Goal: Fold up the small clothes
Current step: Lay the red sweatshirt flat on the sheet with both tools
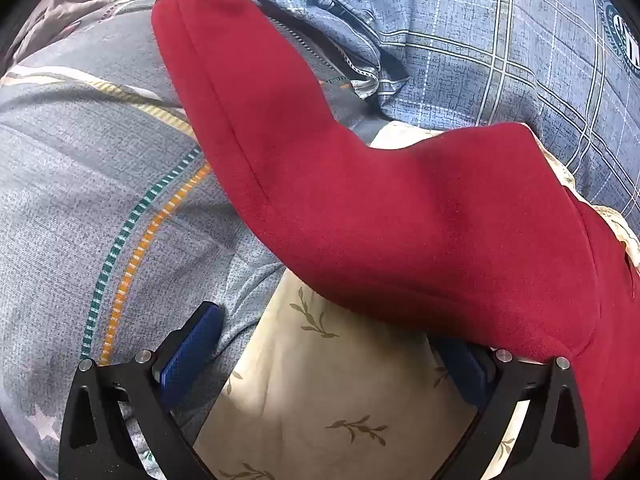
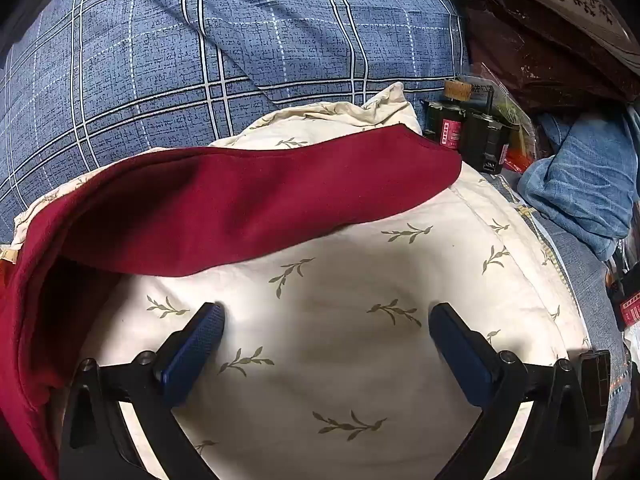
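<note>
We see a soft red fleece garment [image 2: 256, 196] draped on the leaf-printed cream pillow [image 2: 340, 280]; plaid blue bedding [image 2: 200, 40] lies at twelve o'clock. Left gripper [image 1: 332, 344] and right gripper [image 2: 326, 328] both gape wide, empty.

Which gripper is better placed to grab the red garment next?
Left. The red garment drapes right over one finger of the open left gripper, while the open right gripper has only pillow between its fingers.

The garment [image 2: 256, 196] lies across the far and left part of the pillow [image 2: 340, 280]. Behind the pillow lies the checked quilt [image 2: 200, 40]; to its right, packets [image 2: 476, 128] and folded cloth [image 2: 580, 184].
</note>
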A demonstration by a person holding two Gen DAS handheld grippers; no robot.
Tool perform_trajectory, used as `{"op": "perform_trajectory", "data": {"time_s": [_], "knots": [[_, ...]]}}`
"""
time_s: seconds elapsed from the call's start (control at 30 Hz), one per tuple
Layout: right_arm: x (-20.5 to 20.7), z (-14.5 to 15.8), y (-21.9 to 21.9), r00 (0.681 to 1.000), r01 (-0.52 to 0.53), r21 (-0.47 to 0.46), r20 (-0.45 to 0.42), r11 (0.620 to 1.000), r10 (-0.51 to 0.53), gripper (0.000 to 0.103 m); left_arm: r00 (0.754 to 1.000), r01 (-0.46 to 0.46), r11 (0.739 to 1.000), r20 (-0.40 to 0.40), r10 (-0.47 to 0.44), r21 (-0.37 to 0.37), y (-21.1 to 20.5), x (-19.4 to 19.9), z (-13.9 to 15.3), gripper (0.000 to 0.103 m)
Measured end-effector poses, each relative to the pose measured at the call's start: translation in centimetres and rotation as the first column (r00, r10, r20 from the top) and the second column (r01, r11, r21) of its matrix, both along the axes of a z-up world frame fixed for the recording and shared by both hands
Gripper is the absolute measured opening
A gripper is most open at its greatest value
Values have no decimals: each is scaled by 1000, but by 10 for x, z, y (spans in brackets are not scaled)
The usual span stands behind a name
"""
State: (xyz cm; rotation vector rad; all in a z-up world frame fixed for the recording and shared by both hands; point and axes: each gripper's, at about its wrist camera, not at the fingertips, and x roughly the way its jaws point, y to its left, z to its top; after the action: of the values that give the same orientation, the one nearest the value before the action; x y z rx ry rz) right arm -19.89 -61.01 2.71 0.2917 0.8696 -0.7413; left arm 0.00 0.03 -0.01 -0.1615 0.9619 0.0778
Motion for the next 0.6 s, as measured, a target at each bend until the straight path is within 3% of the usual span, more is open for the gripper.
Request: {"op": "perform_trajectory", "data": {"time_s": [0.33,0.6], "knots": [[0,0,0,1000,0,0,1,1000,0,103,1000,-1,1000,-5,1,11,0,0,1,102],[0,0,0,1000,0,0,2,1000,0,103,997,41,999,-67,-40,12,-3,-9,13,99]]}}
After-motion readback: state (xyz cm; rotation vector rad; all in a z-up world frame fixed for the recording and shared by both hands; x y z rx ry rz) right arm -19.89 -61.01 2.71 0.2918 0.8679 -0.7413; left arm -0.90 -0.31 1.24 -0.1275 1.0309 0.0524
